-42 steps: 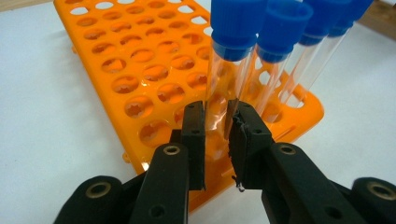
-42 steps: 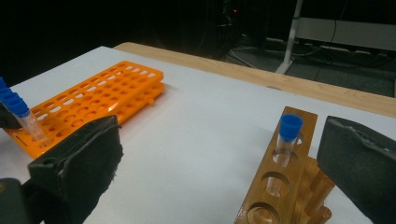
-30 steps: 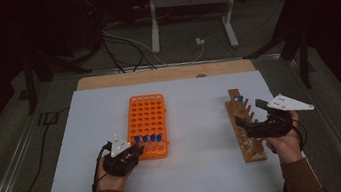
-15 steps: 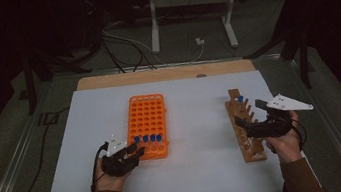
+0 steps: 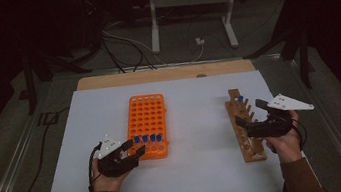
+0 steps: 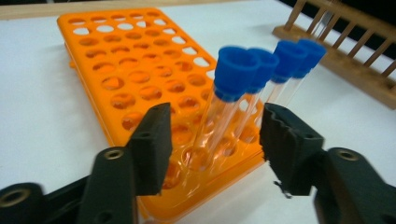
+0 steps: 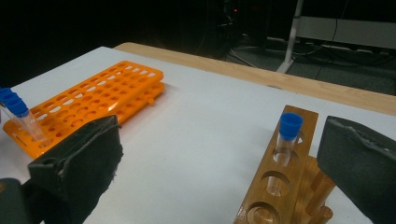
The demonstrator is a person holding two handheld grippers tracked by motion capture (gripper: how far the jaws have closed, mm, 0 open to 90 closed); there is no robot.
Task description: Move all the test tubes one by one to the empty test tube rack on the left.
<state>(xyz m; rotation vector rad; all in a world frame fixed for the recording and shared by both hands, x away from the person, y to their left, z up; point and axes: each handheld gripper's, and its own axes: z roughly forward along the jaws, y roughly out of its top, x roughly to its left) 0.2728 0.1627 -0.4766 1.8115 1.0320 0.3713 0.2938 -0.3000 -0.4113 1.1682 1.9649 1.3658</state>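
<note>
High view: four blue-capped tubes [image 5: 146, 139] in orange rack [image 5: 147, 119] (near row).

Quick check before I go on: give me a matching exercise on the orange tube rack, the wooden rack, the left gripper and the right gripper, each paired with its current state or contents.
Things:
1. orange plastic tube rack
2. brown wooden tube rack
3. left gripper
4. right gripper

States:
A. holds a single blue-capped clear tube at its far end
B. jaws apart around the nearest of the tubes, pads off it, having just been opening
C. carries a row of four blue-capped clear tubes at its near end
D. jaws wide apart, nothing between the pads, beside the wooden rack

Pairs: 1-C, 2-A, 3-B, 4-D
</note>
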